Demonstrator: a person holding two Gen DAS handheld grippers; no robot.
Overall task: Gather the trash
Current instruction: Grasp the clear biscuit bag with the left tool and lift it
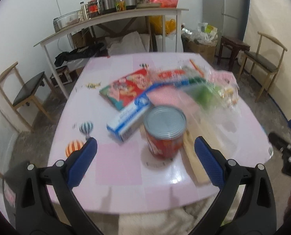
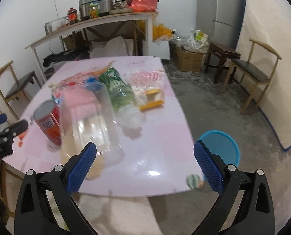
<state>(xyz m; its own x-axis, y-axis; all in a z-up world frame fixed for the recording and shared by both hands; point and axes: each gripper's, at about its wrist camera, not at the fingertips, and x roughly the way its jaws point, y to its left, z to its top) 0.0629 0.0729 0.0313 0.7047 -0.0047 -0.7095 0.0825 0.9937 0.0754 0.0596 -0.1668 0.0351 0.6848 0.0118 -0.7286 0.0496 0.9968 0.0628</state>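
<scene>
Between spread left tongs (image 1: 145, 152), red can (image 1: 164, 133)

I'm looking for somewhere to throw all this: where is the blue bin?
The blue bin stands on the floor just off the right edge of the pink table, seen only in the right wrist view, behind the right gripper.

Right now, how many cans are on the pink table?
1: the red can, upright near the table's front edge, beside the blue-and-white box. Clutter behind could hide others.
</scene>
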